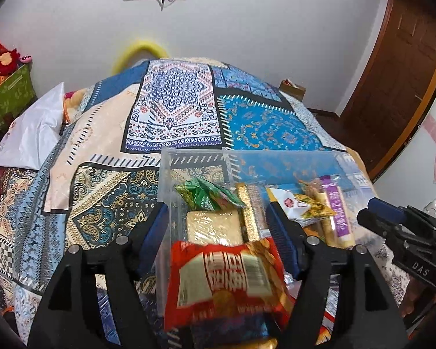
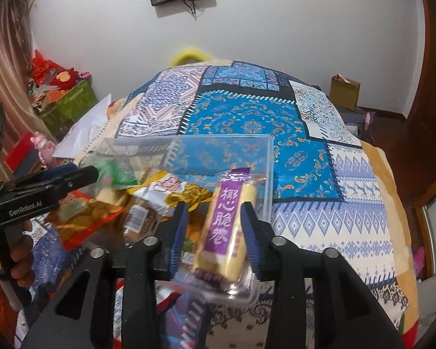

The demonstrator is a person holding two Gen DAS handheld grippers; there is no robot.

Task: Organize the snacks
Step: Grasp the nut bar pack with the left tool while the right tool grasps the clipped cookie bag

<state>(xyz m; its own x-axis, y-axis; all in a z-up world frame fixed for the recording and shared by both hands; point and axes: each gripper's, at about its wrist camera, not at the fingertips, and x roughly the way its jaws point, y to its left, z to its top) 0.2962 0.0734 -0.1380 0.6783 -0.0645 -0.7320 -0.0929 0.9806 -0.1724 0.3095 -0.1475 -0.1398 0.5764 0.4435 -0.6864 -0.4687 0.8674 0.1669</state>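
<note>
A clear plastic box (image 1: 165,174) (image 2: 267,157) stands on the bed and holds several snacks. My left gripper (image 1: 218,226) is open above its left half. A blurred red packet (image 1: 226,276) lies loose between the fingers, over a golden square packet (image 1: 215,226) and near a green packet (image 1: 209,195). My right gripper (image 2: 215,229) is open around a yellow roll with a purple label (image 2: 226,226) (image 1: 338,218). That roll rests in the box's right end; the right pad is against it and a gap shows at the left pad.
A patterned bedspread (image 1: 174,107) covers the bed under the box. A white bag (image 1: 32,133) and a green box (image 1: 11,96) are at the left. A cardboard box (image 2: 344,93) sits on the floor at the far right, beside a wooden door (image 1: 392,87).
</note>
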